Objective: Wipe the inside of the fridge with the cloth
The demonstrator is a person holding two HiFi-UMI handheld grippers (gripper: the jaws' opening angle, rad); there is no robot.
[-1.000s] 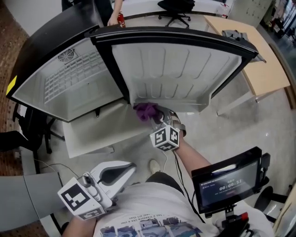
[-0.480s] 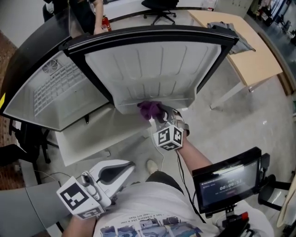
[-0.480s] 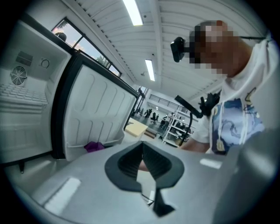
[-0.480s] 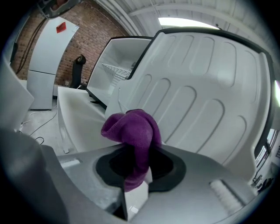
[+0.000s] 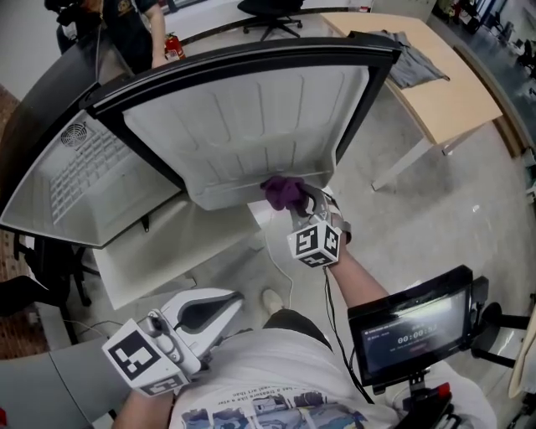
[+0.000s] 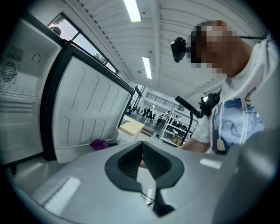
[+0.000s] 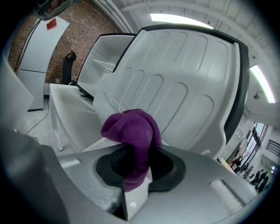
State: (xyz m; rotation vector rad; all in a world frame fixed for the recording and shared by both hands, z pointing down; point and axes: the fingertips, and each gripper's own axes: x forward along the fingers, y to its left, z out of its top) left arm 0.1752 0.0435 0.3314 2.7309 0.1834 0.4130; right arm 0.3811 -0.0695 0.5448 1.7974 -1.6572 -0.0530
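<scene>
Right tongs (image 5: 297,203) clamped on purple cloth (image 5: 283,191), centre frame, against lower edge of fridge door liner (image 5: 251,117). Rest of liner lies up-frame from cloth. Left tongs (image 5: 219,312) closed, empty, lower left, well apart.

Bright, even indoor light — ceiling strips (image 6: 132,9) overhead, shadows soft. Both gripper views fisheye hard: black vignette corners, lines bent at the edges. Left gripper (image 6: 142,148) shell near the lens is blurred, far racks (image 6: 175,124) hazy. Cloth (image 7: 133,131) sharp — mild sheen on fridge door (image 7: 183,87). Head view crisp.
</scene>
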